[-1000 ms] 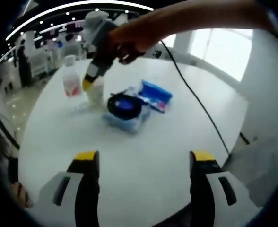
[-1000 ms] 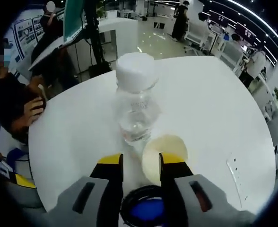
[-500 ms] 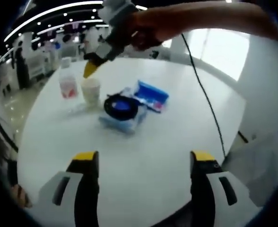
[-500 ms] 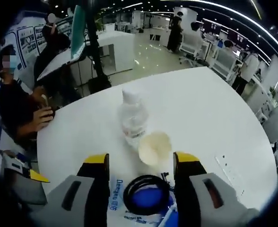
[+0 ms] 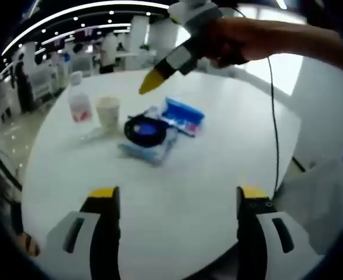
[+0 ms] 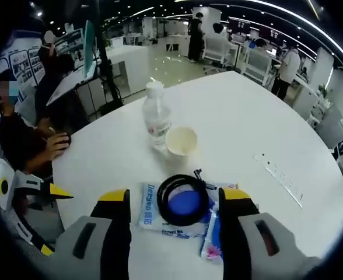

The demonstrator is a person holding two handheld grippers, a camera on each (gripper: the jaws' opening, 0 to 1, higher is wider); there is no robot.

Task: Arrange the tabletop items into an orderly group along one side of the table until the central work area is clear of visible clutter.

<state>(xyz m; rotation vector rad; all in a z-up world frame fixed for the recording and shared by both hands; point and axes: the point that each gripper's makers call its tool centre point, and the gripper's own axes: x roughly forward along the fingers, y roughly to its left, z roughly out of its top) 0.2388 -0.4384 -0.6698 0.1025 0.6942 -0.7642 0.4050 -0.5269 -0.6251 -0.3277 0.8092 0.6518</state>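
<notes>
**Tabletop items: clustered toward one side, both grippers empty**

Tabletop items sit together on the white round table [image 6: 265,116]: a clear bottle [image 6: 156,119] with a paper cup [image 6: 181,140] just beside it, and nearer the right gripper [image 6: 174,204] a black ring-shaped object [image 6: 185,200] resting on a tissue pack [image 6: 154,214], with a blue packet [image 5: 184,115] touching that pile. The grouping looks partly formed; the pile probably wants drawing closer to the bottle. Right gripper hovers above the pile, jaws spread, holding nothing. Left gripper [image 5: 174,201] hangs over bare tabletop near the edge, jaws wide apart, idle. The surface is smooth, glossy white. The room is an open office hall with ceiling strip lights, desks and a seated person [image 6: 20,134] alongside
</notes>
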